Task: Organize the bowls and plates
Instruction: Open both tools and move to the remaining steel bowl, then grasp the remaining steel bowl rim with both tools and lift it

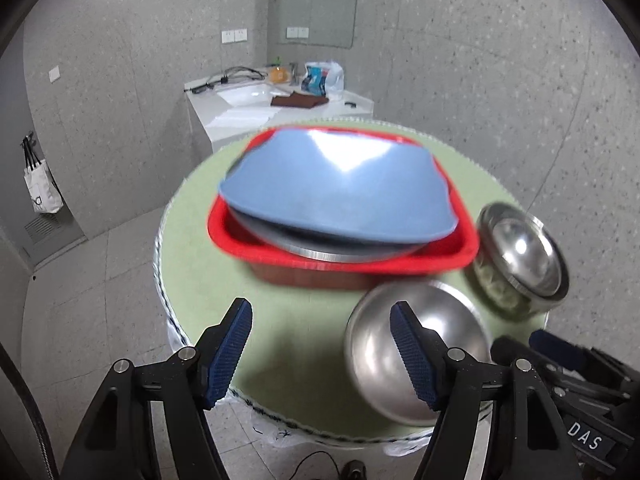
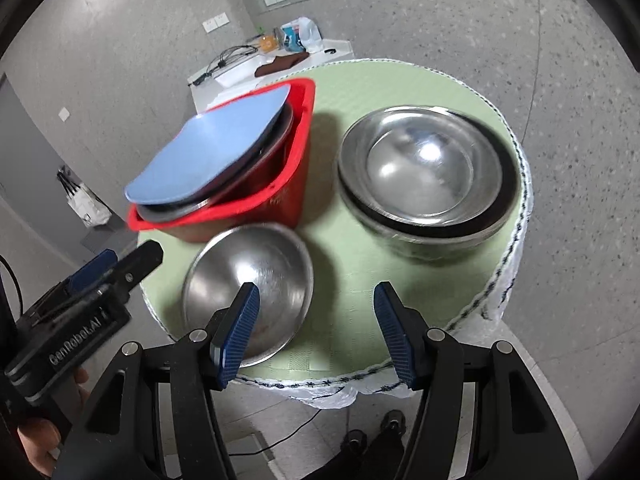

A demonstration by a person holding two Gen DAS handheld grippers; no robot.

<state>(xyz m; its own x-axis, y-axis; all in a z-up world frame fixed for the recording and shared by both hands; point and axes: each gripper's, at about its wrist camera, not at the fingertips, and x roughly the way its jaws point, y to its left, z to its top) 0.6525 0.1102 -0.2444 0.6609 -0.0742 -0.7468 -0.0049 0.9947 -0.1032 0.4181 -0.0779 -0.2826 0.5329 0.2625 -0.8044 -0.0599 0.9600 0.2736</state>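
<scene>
Round green counter before grey speckled walls | red basin holds blue plate over steel dishes | lone steel bowl just before basin, nested steel bowls right of basin | left tool apart, empty, marked "GenRobot.AI" | right tool apart, empty, marked "DAS"

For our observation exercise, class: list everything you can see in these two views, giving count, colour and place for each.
Round table: one, pale green mat top, centre.
Red basin: one, red, table's left.
Blue plate: one, blue, topmost in the basin.
Metal dishes under the plate: steel, count unclear.
Nested steel bowls: at least two, silver, table's right.
Single steel bowl: one, silver, front.
White counter: one, behind, cluttered.
Tote bag: one, white, on the wall.
Left gripper: fingers open.
Right gripper: fingers open.
</scene>
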